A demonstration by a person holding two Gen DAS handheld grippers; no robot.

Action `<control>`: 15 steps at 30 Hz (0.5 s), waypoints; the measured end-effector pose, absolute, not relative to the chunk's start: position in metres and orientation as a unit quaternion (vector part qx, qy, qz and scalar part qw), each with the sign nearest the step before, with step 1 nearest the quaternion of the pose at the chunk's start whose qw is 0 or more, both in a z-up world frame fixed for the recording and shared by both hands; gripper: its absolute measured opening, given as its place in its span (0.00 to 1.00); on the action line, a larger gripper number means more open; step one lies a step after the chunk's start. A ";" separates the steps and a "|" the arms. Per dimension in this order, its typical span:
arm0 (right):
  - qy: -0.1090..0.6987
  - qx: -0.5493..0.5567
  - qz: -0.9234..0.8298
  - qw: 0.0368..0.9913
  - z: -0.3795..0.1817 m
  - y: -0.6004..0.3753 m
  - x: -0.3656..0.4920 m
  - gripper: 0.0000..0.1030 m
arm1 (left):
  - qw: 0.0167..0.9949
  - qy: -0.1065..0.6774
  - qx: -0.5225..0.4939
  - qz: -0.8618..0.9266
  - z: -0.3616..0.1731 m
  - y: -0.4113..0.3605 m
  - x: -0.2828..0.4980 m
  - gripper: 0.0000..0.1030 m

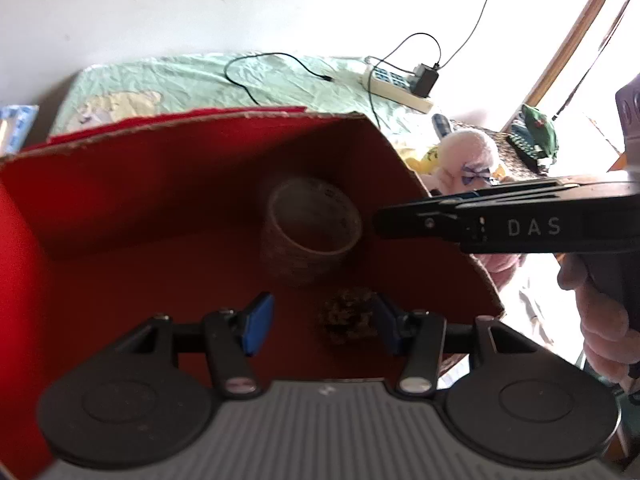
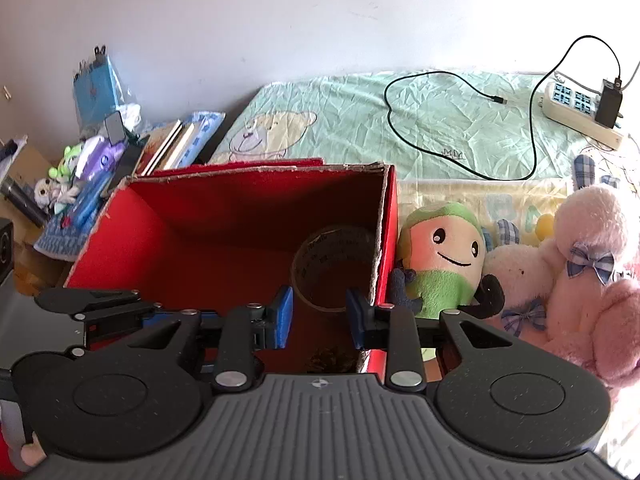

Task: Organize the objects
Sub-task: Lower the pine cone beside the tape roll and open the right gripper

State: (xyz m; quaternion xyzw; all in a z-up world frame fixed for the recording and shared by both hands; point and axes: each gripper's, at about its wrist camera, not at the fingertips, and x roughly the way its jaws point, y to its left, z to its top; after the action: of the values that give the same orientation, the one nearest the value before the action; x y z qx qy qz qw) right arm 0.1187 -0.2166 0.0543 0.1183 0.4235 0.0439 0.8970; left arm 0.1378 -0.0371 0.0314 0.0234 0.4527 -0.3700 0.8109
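Pinecone (image 1: 349, 315) lies on the red box (image 1: 160, 208) floor, just beside a tape roll (image 1: 312, 228). Left tongs (image 1: 320, 326) gape wide above it, empty; right tongs (image 2: 319, 318) likewise wide, empty.

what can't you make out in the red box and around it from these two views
- Pinecone, right wrist view: lower part cut off by the gripper body.
- Pinecone, left wrist view: blurred, no detail.
- Tape roll print: too small to read.
- Box near wall: hidden by the left gripper.
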 end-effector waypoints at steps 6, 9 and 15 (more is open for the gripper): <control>0.406 0.134 0.060 0.902 0.056 -0.217 0.109 0.30 | 0.826 0.448 0.038 -0.340 0.040 -0.033 0.126 0.56; 0.396 0.145 0.066 0.904 0.056 -0.218 0.104 0.30 | 0.830 0.452 0.046 -0.323 0.043 -0.032 0.120 0.57; 0.375 0.166 0.081 0.908 0.057 -0.222 0.088 0.30 | 0.849 0.444 0.063 -0.278 0.054 -0.031 0.104 0.57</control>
State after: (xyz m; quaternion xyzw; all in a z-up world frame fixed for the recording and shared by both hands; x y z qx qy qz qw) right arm 0.0885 -0.2217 0.0568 0.1663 0.3751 0.0808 0.9084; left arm 0.1038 -0.0315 0.0537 0.0634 0.4442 -0.2785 0.8492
